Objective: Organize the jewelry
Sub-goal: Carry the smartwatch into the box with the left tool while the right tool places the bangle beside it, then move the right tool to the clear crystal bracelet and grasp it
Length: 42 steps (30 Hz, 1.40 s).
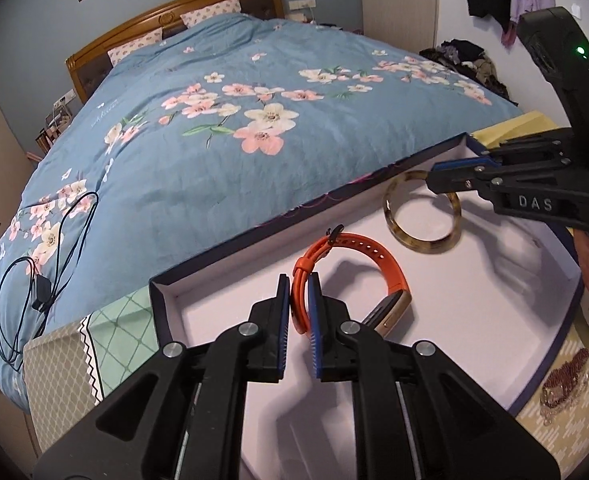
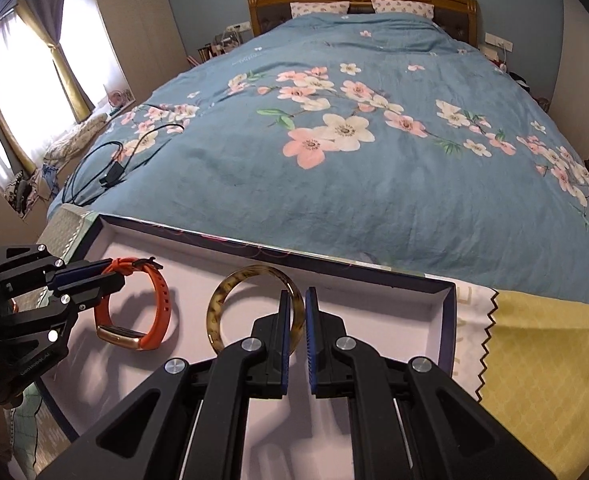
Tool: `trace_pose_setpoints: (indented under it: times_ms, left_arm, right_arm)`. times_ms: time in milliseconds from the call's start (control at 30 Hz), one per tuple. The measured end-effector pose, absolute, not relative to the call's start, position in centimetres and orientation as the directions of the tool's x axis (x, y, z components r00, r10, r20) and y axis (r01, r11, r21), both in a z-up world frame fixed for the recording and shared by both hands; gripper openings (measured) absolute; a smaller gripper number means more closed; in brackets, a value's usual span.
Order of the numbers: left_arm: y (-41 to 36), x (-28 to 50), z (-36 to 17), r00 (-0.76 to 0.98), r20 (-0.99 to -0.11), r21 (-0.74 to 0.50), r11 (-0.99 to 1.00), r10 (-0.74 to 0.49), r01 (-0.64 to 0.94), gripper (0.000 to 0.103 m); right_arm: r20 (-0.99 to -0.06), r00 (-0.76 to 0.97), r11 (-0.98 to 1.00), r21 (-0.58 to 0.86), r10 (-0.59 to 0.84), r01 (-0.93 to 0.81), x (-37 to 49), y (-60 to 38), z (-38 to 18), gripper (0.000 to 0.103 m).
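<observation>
Dim, window-glared, fisheye-warped frames

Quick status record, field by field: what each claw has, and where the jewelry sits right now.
left claw: shut on the orange silicone watch band strap
right claw: shut on the rim of the tortoiseshell round bangle
container: shallow dark-rimmed box with pale lining
watch band location: inside the box, left part
bangle location: inside the box, right of the watch band, apart from it
outside box: beaded bracelet on the patterned cloth
</observation>
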<state>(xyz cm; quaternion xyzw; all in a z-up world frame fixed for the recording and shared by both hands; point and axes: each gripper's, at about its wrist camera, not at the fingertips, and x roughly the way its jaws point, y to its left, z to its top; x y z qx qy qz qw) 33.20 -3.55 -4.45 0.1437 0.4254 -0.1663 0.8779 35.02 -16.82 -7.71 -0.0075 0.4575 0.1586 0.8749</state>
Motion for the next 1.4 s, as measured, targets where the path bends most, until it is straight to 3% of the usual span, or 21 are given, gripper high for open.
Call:
trace_pose_setpoints:
  times_ms: [167,233,300,433,467,533,700,1200,1267,1367,1400]
  left_arm:
    - [-3.9,34.7,-4.7,0.574,-0.808,0.127,0.909,-0.138,0.397,0.012]
    - [-3.9,35.2,-4.7,0.565,-0.812,0.109,0.913,-0.147,0.394,0.014]
    - [-3.8,35.4,-4.6,0.571,-0.809,0.107,0.919,-0.142,0.38,0.025]
    - [-3.1,33.5,-3.1,0.634,-0.758,0.105,0.931,-0.153,0.35,0.031]
    - [-2.8,32.6,-2.6,0.657,-0.736,0.1,0.934,-0.162,0.343,0.038]
    - [-1.8,30.6,-1.2,0.694,-0.693,0.068,0.942,-0.192,0.329,0.045]
    - [-0.6,24.9,0.9,0.743,-0.62,0.035,0.937,-0.252,0.347,0.058]
    - [-0.8,12.5,-1.9,0.709,-0.623,-0.016,0.911,-0.332,0.412,0.064]
    - [-1.1,12.0,-2.5,0.701,-0.632,-0.014,0.909,-0.33,0.416,0.064]
    - [-1.3,11.2,-3.0,0.691,-0.639,-0.022,0.906,-0.338,0.423,0.064]
    - [-1.4,11.0,-3.1,0.686,-0.641,-0.028,0.903,-0.344,0.428,0.064]
  right_arm:
    - [-0.806,0.527,0.954,0.152,0.27,-0.257,35.5,-17.0,-8.1,0.007]
    - [-0.793,0.549,0.958,0.151,0.264,-0.243,35.1,-17.3,-7.7,0.015]
    - [-0.773,0.571,0.956,0.161,0.278,-0.247,34.5,-17.6,-7.0,0.021]
    - [-0.713,0.614,0.935,0.181,0.338,-0.305,31.4,-18.3,-4.7,0.025]
    - [-0.698,0.62,0.926,0.185,0.36,-0.329,30.4,-18.5,-4.1,0.027]
    - [-0.67,0.627,0.906,0.179,0.397,-0.384,27.7,-18.7,-3.0,0.037]
    - [-0.66,0.605,0.862,0.132,0.444,-0.489,21.8,-19.4,-2.5,0.039]
    - [-0.719,0.518,0.818,0.12,0.463,-0.563,13.1,-19.9,-6.6,0.038]
    - [-0.735,0.53,0.822,0.066,0.424,-0.566,12.9,-19.3,-7.1,0.037]
    - [-0.742,0.544,0.818,0.01,0.392,-0.575,12.4,-18.6,-7.5,0.029]
    - [-0.743,0.545,0.815,0.002,0.389,-0.579,12.3,-18.6,-7.6,0.022]
